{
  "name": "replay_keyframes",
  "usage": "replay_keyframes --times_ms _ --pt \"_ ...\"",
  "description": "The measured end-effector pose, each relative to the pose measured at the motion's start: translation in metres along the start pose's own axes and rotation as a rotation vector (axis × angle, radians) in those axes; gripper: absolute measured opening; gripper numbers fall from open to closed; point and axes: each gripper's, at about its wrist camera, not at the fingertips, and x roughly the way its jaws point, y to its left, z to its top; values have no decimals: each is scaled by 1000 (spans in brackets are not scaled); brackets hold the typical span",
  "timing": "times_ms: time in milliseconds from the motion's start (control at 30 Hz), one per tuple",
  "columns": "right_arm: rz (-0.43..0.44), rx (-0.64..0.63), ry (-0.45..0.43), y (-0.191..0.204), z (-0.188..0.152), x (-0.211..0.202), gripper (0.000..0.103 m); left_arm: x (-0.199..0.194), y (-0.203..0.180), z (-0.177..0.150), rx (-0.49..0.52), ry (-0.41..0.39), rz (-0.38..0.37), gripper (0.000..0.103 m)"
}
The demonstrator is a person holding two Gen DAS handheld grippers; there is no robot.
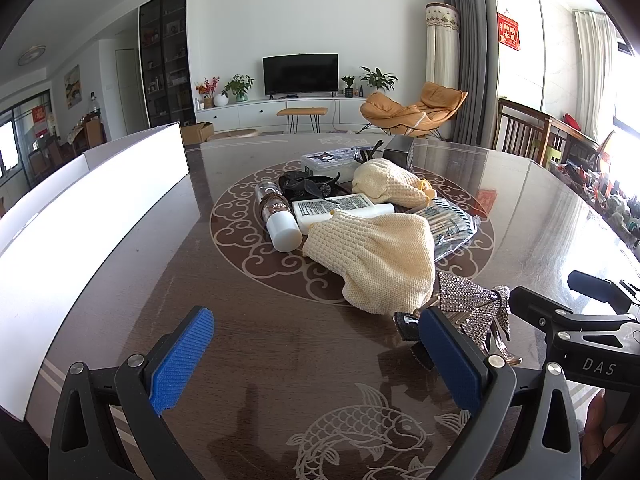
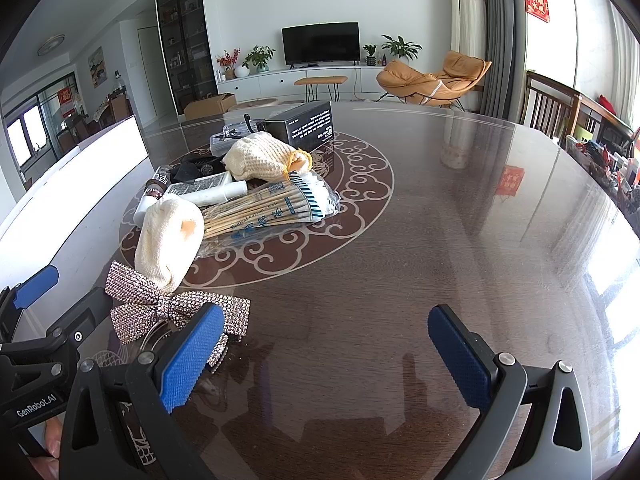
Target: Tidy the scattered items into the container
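While nothing is being carried: both tongs are hovering released over the surface.
Left tongs: gaping beside the rhinestone bow.
Right tongs: spread, bow lying just left.
Container: sitting left, awaiting the heaped clutter.

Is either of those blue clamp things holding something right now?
No. The left gripper and the right gripper both stand open over bare table, nothing between their fingers.
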Motion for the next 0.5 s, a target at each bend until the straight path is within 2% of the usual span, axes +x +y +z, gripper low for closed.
replay_keyframes --times_ms 367,500 --pt "3 -2 1 0 0 0 102 -2 2 0 -6 -1 2 103" --pt "39 -5 23 -1 -2 1 102 -6 9 1 -32 5 33 103"
